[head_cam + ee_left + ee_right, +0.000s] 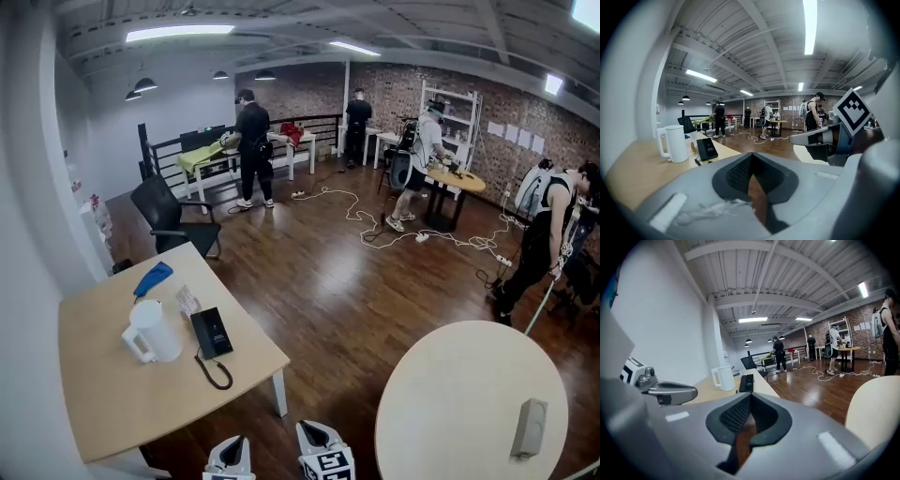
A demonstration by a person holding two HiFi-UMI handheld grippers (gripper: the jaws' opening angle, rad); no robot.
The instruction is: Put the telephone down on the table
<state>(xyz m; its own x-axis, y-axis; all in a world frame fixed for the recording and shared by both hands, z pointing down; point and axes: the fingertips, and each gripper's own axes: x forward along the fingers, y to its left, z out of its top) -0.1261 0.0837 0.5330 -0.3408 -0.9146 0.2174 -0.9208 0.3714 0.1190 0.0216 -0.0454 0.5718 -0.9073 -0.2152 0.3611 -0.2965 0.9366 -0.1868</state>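
The telephone (212, 333) lies flat on the wooden surface (112, 403), just beside the white kettle (153, 330). It is well ahead of our jaws, and we are not touching it. Our left gripper (231, 457) and right gripper (323, 450) both have their jaws pressed together, with nothing inside. We think the job looks done.

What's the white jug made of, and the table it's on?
The white jug looks like smooth plastic, evenly white with a dull sheen; it could be coated metal. The table looks like pale wood laminate: a flat, uniform tan top.
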